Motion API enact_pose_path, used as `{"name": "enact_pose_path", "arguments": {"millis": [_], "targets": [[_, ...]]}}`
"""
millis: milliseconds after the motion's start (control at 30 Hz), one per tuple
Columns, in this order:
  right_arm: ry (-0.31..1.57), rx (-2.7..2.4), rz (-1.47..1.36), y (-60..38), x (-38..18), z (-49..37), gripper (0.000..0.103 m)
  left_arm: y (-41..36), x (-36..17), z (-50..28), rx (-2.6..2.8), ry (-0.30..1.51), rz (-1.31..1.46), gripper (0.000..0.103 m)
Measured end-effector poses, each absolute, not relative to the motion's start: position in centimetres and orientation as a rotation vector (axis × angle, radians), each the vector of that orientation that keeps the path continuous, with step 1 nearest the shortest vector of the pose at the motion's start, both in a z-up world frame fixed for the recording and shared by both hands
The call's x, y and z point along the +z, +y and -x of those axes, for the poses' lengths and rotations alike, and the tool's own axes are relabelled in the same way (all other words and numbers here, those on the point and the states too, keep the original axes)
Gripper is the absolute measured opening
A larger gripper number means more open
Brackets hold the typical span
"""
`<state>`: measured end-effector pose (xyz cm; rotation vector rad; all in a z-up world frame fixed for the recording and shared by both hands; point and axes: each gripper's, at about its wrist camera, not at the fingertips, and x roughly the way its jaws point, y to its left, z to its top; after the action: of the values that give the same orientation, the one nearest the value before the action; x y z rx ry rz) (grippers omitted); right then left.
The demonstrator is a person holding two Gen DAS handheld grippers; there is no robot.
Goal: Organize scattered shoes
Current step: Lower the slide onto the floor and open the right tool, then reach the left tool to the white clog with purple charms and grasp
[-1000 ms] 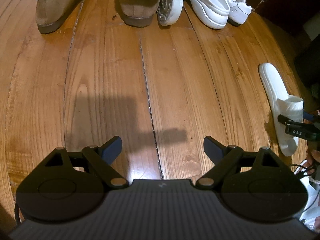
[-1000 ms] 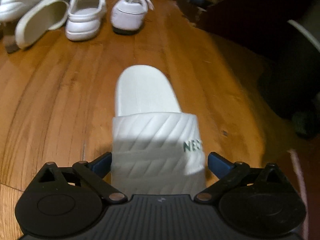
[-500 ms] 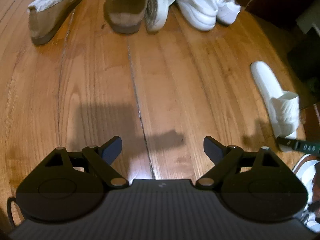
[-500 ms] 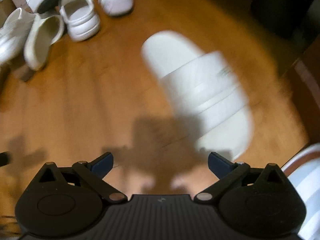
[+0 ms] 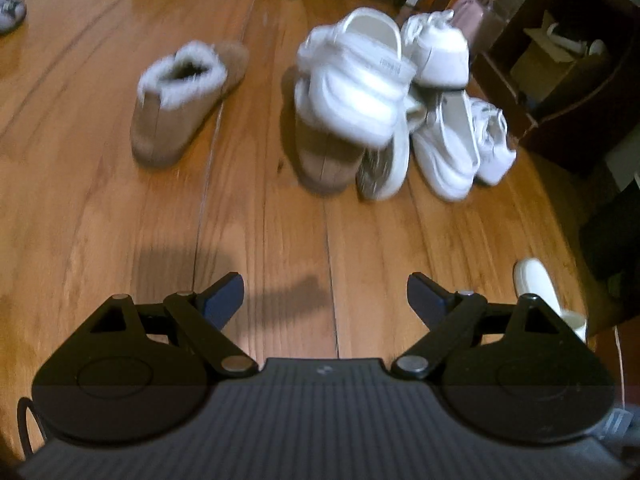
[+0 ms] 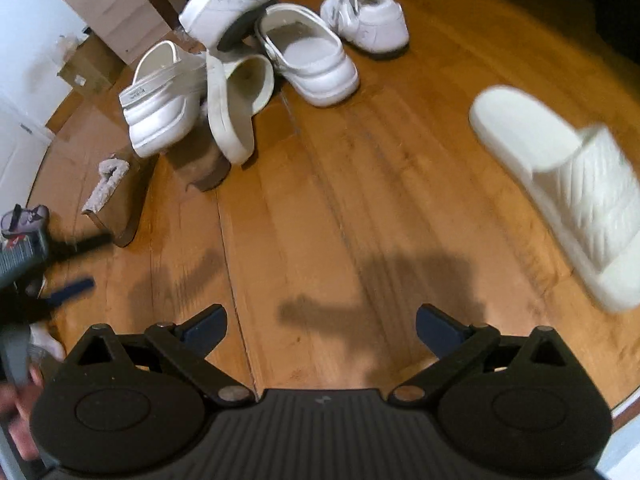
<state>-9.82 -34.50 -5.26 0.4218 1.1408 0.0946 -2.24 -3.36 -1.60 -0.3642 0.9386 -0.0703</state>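
Observation:
My left gripper (image 5: 324,296) hangs open over bare floor, nothing between its fingers. Ahead of it a tan fur-lined boot (image 5: 184,100) stands alone. To its right is a heap: a white clog (image 5: 360,84) rests on a second tan boot (image 5: 324,156), with a white sneaker (image 5: 436,52) behind. My right gripper (image 6: 322,328) is also open and empty. A ribbed white slide (image 6: 568,188) lies flat on the floor to its right, apart from it. The same heap shows far ahead with a clog (image 6: 308,60) and a slide on its side (image 6: 236,104). The left gripper (image 6: 76,268) appears blurred at the left edge.
The floor is wooden planks (image 5: 260,220). A dark open cabinet (image 5: 560,60) stands at the back right and cardboard boxes (image 6: 108,4) at the back. A small purple shoe (image 5: 10,12) lies far left. A hand (image 6: 16,420) shows at the lower left.
Both grippers rose and drew back. The white slide that lay between the right jaws now lies off to the right. The left view swung up onto the shoe heap.

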Motion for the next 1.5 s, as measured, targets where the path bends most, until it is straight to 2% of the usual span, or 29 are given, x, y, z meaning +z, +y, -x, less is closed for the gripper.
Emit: {"name": "enact_pose_path", "arguments": {"millis": [67,233,400,600,667,1033,1200,1400,1433,1467,1500], "targets": [[1.162,0.077,-0.408,-34.3,-5.7,9.8,0.101,-2.4,-0.8,-0.4,-0.042,0.881,0.379,0.091],[1.160,0.059,-0.423,-34.4,-5.9,9.3,0.101,0.6,0.0,-6.3,0.014,0.870,0.500,0.091],[1.118,0.094,-0.374,-33.0,-4.4,5.2,0.101,0.5,0.5,-11.7,0.072,0.882,0.354,0.091],[1.049,0.115,-0.343,-31.3,-3.3,0.9,0.101,0.8,0.5,-16.1,-0.027,0.847,0.411,0.091],[1.024,0.137,-0.351,-30.5,-3.2,-0.3,0.100,-0.7,-0.1,-18.0,-0.036,0.872,0.324,0.091],[0.794,0.341,-0.105,-24.3,1.6,-6.3,0.099,-5.0,-2.8,-22.6,-0.044,0.984,0.087,0.091],[0.819,0.355,-0.047,-23.4,0.8,-9.2,0.099,-5.0,-3.1,-22.2,-0.051,0.974,0.028,0.095],[0.830,0.355,-0.130,-23.6,0.4,-10.4,0.099,-3.8,-3.5,-22.3,-0.120,1.000,0.121,0.089],[0.830,0.355,-0.141,-23.6,0.3,-10.4,0.099,-3.4,-3.7,-22.4,-0.125,1.007,0.169,0.081],[0.830,0.354,-0.148,-23.5,0.3,-10.3,0.099,-2.7,-4.0,-22.4,-0.143,1.011,0.253,0.055],[0.830,0.351,-0.148,-23.4,0.2,-10.2,0.099,-2.3,-4.1,-22.4,-0.157,1.012,0.311,0.054]]}}
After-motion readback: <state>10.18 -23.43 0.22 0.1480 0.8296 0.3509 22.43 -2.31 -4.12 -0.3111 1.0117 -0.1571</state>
